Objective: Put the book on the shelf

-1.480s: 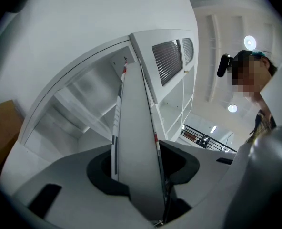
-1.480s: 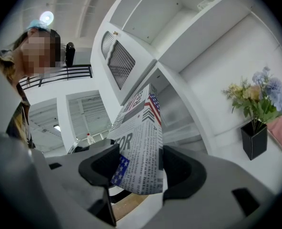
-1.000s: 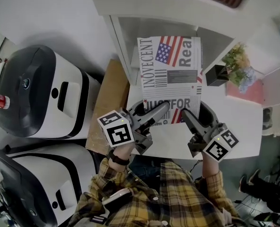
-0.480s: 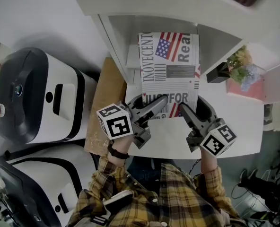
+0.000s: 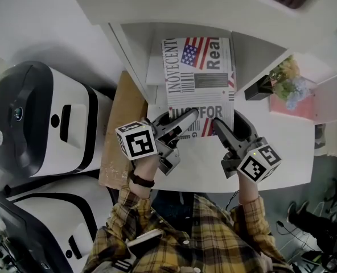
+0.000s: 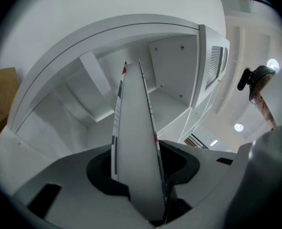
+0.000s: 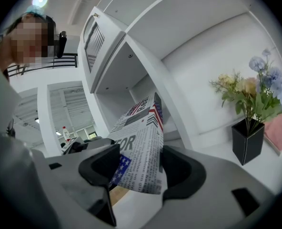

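shelf compartment ahead of the jaws holds the book's far end; left gripper and right gripper each clamp its near edge. cover reads "inovecent", "real", "for".

Person wears a flannel shirt, plaid in yellow, brown & dark grey, long sleeves w/ cuffs ending at the wrists. A dark band goes round the left wrist (watch or strap, can't tell which). Left claw & right claw are both grey plastic, 2 tapering fingers each, w/ black inserts set in rounded recesses on the inner faces. Each carries 1 white cube w/ black square markers on every face that shows: left cube, right cube. A white-and-black device shows against the shirt front, approx. chest level.
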`<act>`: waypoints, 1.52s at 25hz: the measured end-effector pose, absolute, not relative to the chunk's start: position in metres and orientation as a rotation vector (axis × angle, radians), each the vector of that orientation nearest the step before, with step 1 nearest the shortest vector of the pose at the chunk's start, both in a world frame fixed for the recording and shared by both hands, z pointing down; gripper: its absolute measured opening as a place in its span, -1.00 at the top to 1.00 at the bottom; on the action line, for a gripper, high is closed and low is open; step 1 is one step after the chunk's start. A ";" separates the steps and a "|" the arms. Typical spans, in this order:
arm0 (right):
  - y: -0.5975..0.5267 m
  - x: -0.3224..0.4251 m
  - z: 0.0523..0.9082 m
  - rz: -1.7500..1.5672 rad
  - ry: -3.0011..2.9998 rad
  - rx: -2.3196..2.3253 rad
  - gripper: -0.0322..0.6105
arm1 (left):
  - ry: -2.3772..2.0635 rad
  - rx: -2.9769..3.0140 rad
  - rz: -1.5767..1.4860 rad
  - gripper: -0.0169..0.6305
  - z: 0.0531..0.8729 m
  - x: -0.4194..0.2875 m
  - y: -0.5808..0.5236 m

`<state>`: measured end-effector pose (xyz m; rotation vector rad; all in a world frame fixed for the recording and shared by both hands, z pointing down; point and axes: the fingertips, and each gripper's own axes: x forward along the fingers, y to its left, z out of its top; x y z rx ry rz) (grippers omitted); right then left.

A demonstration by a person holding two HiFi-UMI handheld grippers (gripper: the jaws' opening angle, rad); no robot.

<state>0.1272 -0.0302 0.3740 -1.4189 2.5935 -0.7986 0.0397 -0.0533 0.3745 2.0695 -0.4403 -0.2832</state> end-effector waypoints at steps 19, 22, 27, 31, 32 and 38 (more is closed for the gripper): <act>0.002 0.122 0.359 -0.391 2.798 -1.463 -0.03 | -0.403 1.999 -0.328 0.36 0.374 0.040 -0.059; 0.010 0.121 0.366 -0.321 2.834 -1.502 -0.07 | -0.388 1.960 -0.330 0.37 0.377 0.041 -0.057; 0.012 0.117 0.363 -0.245 2.882 -1.519 -0.10 | -0.356 1.873 -0.336 0.37 0.376 0.041 -0.053; 0.012 0.118 0.367 -0.227 2.908 -1.528 -0.11 | -0.349 1.858 -0.326 0.38 0.374 0.042 -0.059; 0.009 0.118 0.370 -0.224 2.918 -1.538 -0.11 | -0.341 1.855 -0.325 0.38 0.373 0.044 -0.062; -0.027 0.116 0.369 -0.199 2.917 -1.639 -0.11 | -0.282 1.796 -0.364 0.40 0.365 0.044 -0.086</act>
